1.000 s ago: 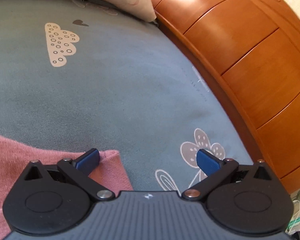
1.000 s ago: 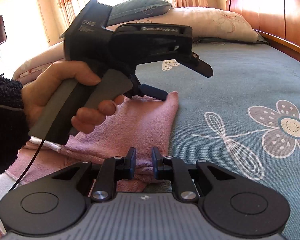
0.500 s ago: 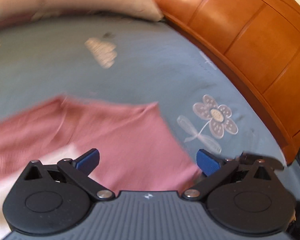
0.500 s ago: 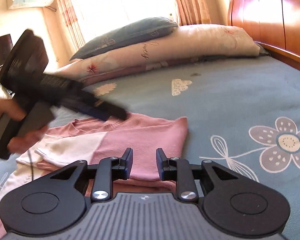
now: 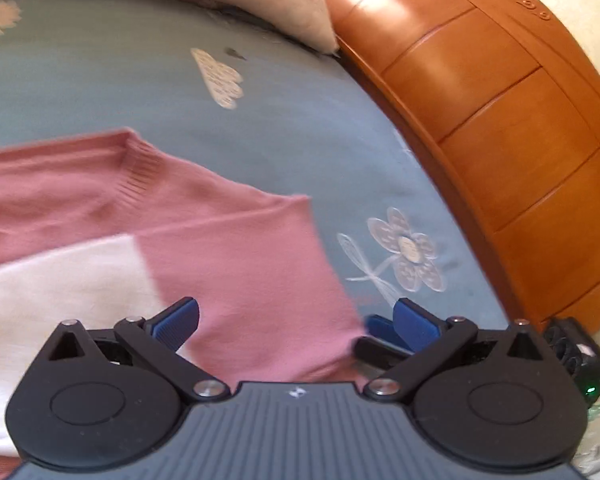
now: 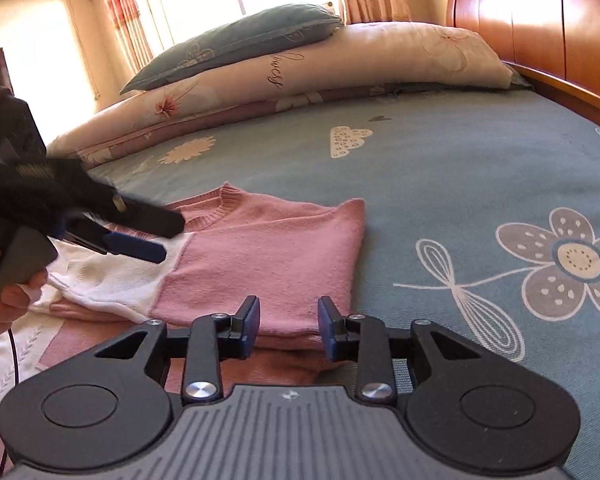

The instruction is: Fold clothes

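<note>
In the right wrist view, a hand [image 6: 4, 300] at the far left edge held the left gripper [image 6: 140, 236], its dark body blurred and its blue-padded fingers reaching toward the middle of the frame above the white part of the sweater [image 6: 260, 256]. In its own wrist view the left gripper [image 5: 296, 318] had its jaws spread wide, with nothing pinched between them. The pink and white sweater [image 5: 220, 248] lay partly folded on the blue-grey bedsheet [image 6: 440, 176], filling the left and lower middle of both views, with its ribbed neckline toward the upper left and a folded pink corner pointing right.

At the bottom centre of the right wrist view, the right gripper [image 6: 288, 322] had its jaws opening, the pads standing apart just over the near edge of the pink fold; I could not tell whether they touched the cloth.

Farther right, the sheet showed a printed flower [image 6: 568, 256] and a cloud shape [image 6: 350, 140]. Two pillows [image 6: 340, 64] lay stacked across the top of the frame, and the wooden headboard [image 6: 540, 24] filled the upper right corner.
</note>
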